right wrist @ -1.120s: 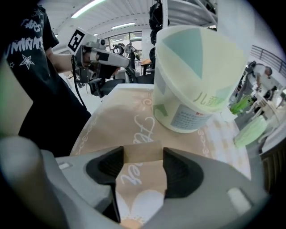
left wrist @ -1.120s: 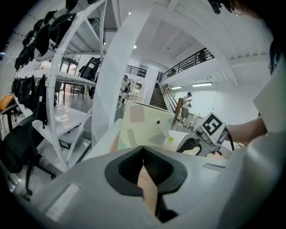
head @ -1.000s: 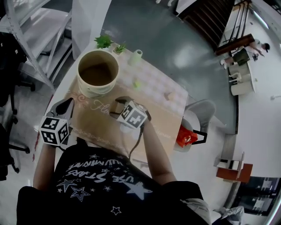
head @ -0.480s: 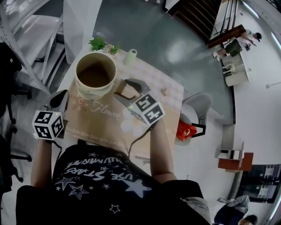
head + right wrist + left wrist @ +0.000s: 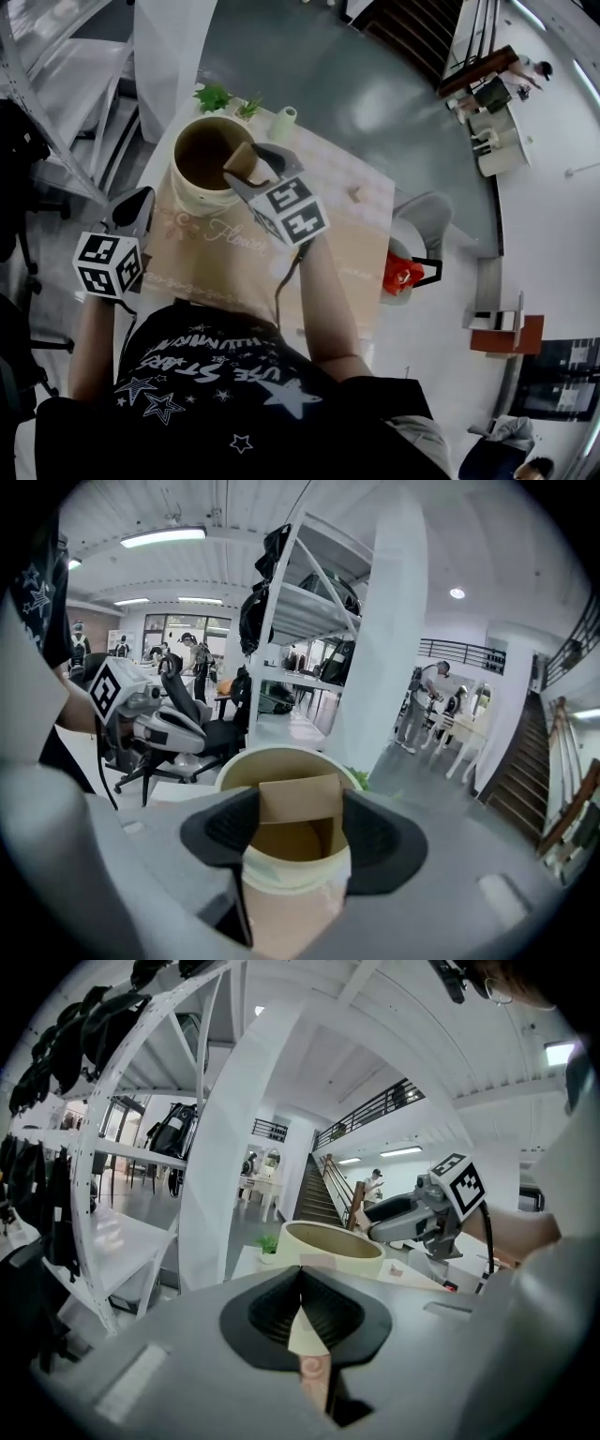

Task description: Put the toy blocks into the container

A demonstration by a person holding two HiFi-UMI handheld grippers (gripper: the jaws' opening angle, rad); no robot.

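Observation:
A cream bucket (image 5: 192, 187) stands at the far left of the table, its brown inside empty as far as I can see. My right gripper (image 5: 246, 161) is shut on a tan toy block (image 5: 242, 157) and holds it over the bucket's near rim. In the right gripper view the block (image 5: 300, 801) sits between the dark pads, with the bucket (image 5: 286, 878) right behind it. My left gripper (image 5: 131, 208) hangs off the table's left edge with nothing in it. Its jaws meet at the tips in the left gripper view (image 5: 302, 1272), where the bucket (image 5: 333, 1246) and the right gripper (image 5: 412, 1218) show ahead.
Another small tan block (image 5: 354, 194) lies on the pink patterned tablecloth (image 5: 361, 239) to the right. Two small green plants (image 5: 214, 97) and a pale cylinder (image 5: 284, 117) stand behind the bucket. A chair with a red item (image 5: 398, 272) is at the table's right. White shelving rises at the left.
My right gripper has lifted off the table and swung up and left with the block, from mid-table to over the bucket's rim. The left gripper has risen slightly.

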